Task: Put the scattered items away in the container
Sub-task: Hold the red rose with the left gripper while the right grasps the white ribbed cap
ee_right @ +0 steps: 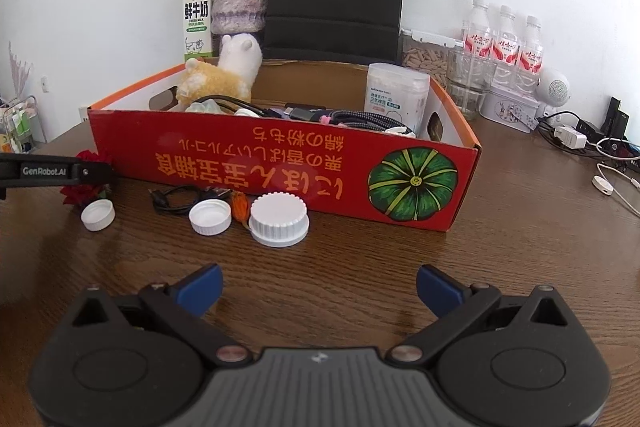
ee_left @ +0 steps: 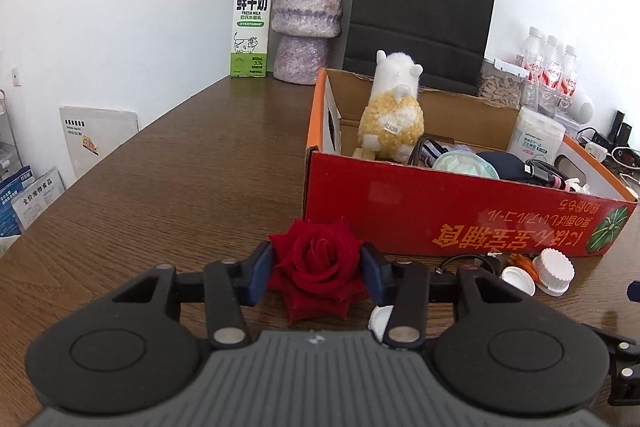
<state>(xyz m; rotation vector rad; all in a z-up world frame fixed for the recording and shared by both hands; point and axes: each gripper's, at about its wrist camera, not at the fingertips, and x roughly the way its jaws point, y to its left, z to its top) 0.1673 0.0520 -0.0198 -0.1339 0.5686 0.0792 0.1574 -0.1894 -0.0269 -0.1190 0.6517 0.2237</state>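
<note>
Left wrist view: the left gripper [ee_left: 318, 267] has narrowed onto the red rose [ee_left: 318, 267] on the desk [ee_left: 168, 187], pads at both flanks, apparently to lift it into the red box [ee_left: 440, 219] at one o'clock. A cap near its right finger is half hidden.

Right wrist view: the right gripper [ee_right: 320, 291] hangs wide and empty. Three white caps [ee_right: 279, 221] and a black cable [ee_right: 176, 201] lie at eleven o'clock against the box; the rose is mostly masked by the other gripper.

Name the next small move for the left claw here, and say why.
Probably lift the red rose and carry it over the near wall of the red box. The left claw has its blue pads against the bloom's sides, the rose sits on the table, and the box is open just behind it.
</note>
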